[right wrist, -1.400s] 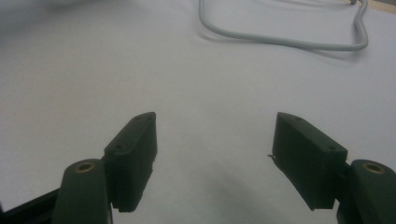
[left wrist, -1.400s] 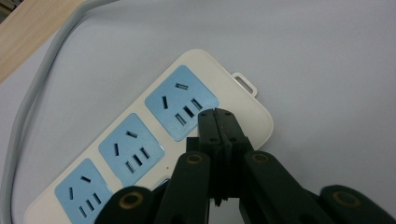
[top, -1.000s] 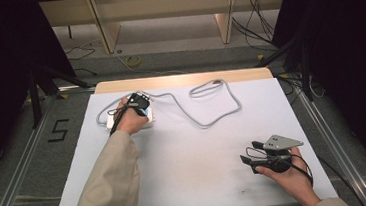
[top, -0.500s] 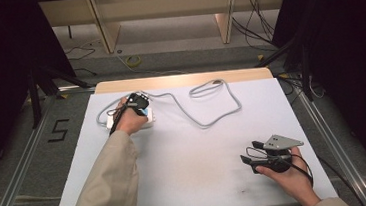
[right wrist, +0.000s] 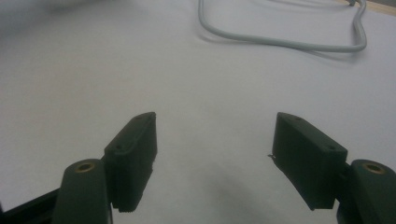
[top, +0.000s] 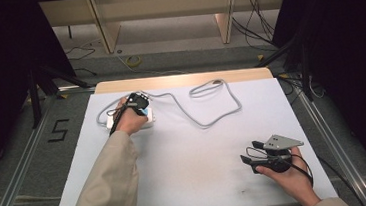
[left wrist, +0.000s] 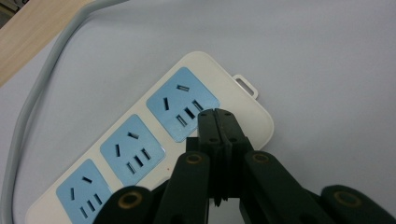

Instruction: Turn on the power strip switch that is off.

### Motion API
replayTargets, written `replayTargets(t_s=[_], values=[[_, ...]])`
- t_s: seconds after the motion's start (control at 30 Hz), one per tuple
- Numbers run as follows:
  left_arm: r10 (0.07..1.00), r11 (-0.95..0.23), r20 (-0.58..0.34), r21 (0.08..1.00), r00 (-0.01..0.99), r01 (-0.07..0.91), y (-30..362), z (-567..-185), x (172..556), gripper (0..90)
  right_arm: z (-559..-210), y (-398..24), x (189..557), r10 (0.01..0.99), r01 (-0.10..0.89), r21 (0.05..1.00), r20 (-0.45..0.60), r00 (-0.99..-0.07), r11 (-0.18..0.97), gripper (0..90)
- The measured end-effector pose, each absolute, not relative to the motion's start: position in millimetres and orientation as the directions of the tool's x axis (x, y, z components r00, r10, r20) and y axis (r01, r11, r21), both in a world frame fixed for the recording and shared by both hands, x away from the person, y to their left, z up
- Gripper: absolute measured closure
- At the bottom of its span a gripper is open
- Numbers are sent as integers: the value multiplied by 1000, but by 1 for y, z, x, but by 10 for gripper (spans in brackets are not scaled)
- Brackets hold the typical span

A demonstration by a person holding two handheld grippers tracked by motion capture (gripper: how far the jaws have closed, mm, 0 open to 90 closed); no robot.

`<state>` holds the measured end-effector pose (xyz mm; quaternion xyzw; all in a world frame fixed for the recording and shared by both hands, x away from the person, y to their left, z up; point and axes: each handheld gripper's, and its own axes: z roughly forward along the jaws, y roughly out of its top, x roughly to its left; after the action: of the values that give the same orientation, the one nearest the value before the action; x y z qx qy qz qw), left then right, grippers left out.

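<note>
A white power strip (left wrist: pixel 140 140) with three blue socket faces lies at the table's far left (top: pixel 145 120). Its grey cord (top: pixel 207 111) loops across the back of the white table. My left gripper (left wrist: pixel 215 114) is shut, jaws pressed together with nothing between them, tips just over the strip's end socket; in the high view the left gripper (top: pixel 138 101) sits on the strip under the hand. My right gripper (right wrist: pixel 215 140) stands open over bare table, nothing between its fingers; in the high view the right gripper (top: pixel 253 152) rests at the front right, held in the hand.
The white table (top: pixel 191 157) has a wooden strip along its far edge (top: pixel 184 80). The grey cord (right wrist: pixel 280 39) lies well ahead of the right gripper. Dark floor, cables and shelf legs surround the table.
</note>
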<state>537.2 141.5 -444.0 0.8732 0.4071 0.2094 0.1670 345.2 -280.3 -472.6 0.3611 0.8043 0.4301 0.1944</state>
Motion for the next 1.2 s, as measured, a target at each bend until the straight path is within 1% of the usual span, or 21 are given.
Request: replayTargets(t_s=[0.13,0.57,1.0,1.2], values=[[778,-618,236,458,582,639,141,-444,537,898,-473,-280,345,749,413,832,-3,-663,369,317],[802,-581,221,503,555,640,147,-440,535,896,-472,-280,345,749,412,832,-5,-662,370,316],[793,-594,234,501,562,630,153,-431,529,895,-473,-280,345,748,413,831,-5,-664,372,316],[803,-577,218,516,554,633,157,-427,527,896,-473,-280,345,748,413,831,-7,-663,373,316]])
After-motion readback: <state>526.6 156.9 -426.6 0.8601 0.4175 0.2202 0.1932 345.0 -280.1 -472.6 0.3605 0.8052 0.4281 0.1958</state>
